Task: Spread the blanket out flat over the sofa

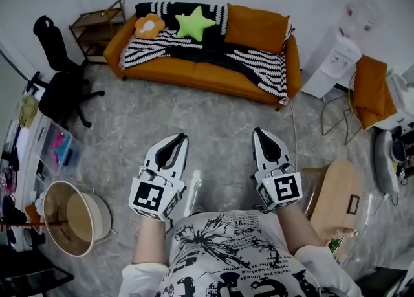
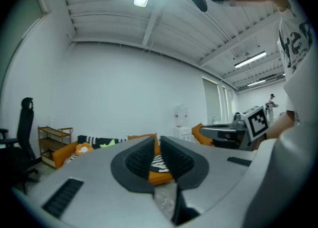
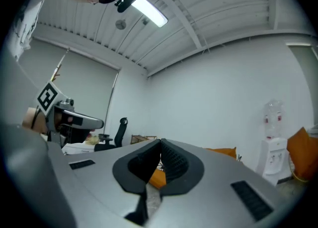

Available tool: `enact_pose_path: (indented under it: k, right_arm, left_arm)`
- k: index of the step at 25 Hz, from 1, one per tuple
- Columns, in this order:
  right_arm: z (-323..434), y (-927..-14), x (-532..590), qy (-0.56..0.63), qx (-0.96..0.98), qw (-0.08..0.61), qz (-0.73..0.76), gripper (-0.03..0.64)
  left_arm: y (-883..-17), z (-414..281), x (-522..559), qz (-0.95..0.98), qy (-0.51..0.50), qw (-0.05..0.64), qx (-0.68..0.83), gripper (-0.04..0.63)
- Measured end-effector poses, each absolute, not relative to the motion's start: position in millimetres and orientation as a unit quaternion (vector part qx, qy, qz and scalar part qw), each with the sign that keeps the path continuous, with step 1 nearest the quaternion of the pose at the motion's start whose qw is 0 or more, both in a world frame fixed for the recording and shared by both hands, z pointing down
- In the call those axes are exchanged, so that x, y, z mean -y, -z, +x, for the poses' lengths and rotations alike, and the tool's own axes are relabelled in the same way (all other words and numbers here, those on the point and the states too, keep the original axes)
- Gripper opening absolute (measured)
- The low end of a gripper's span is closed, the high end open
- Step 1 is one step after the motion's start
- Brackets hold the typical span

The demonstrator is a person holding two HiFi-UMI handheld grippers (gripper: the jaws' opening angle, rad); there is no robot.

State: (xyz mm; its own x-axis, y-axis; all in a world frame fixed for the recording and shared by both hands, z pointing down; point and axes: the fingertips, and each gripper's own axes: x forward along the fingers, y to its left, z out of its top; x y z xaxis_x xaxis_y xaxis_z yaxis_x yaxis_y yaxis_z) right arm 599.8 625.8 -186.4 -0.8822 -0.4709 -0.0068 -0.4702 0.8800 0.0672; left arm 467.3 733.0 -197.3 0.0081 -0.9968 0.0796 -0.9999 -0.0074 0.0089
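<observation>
An orange sofa (image 1: 194, 76) stands against the far wall. A black-and-white striped blanket (image 1: 259, 63) lies spread over its seat and backrest. A green star cushion (image 1: 195, 22) and an orange flower cushion (image 1: 149, 26) rest on it. Both grippers are held well short of the sofa, over the grey floor. My left gripper (image 1: 181, 137) is shut and holds nothing, and my right gripper (image 1: 258, 132) is shut and holds nothing too. In the left gripper view the sofa (image 2: 67, 153) shows far off, past the jaws. Through the jaws in the right gripper view only an orange bit of sofa (image 3: 157, 178) is seen.
A black office chair (image 1: 61, 85) and a wooden shelf (image 1: 98, 27) stand left of the sofa. A white water dispenser (image 1: 330, 63) is at its right end. A round basket (image 1: 71, 218) sits at the near left, a wooden table (image 1: 336, 202) at the near right.
</observation>
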Motion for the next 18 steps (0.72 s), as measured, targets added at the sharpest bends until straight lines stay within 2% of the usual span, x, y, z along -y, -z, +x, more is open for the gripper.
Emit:
enact_pose_path:
  k: [1, 2, 3, 4, 7, 18]
  right_arm:
    - [593.2, 185.5, -627.7, 0.033, 0.967, -0.006, 0.252, 0.011]
    - [584.4, 182.5, -630.8, 0.029, 0.967, -0.011, 0.253, 0.128]
    - [574.8, 178.1, -633.9, 0.021, 0.968, -0.01, 0.248, 0.338]
    - [566.1, 173.7, -635.7, 0.01, 0.97, -0.007, 0.244, 0.479]
    - [547.4, 166.2, -636.3, -0.007, 0.968, 0.006, 0.252, 0.504]
    - [459.6, 135.4, -606.9, -0.035, 0.975, 0.059, 0.211, 0.505]
  left_arm:
    - [194.5, 458.3, -735.4, 0.705, -0.023, 0.032, 0.708, 0.092]
    - [190.6, 450.2, -737.6, 0.703, -0.022, 0.034, 0.71, 0.274]
    - [186.0, 443.2, -740.0, 0.704, -0.024, 0.038, 0.709, 0.325]
    - [181.4, 436.7, -743.0, 0.706, -0.024, 0.042, 0.707, 0.326]
    - [170.9, 418.5, -754.9, 0.711, -0.018, 0.057, 0.701, 0.327]
    - [149.8, 342.7, -726.4, 0.694, -0.02, 0.091, 0.714, 0.325]
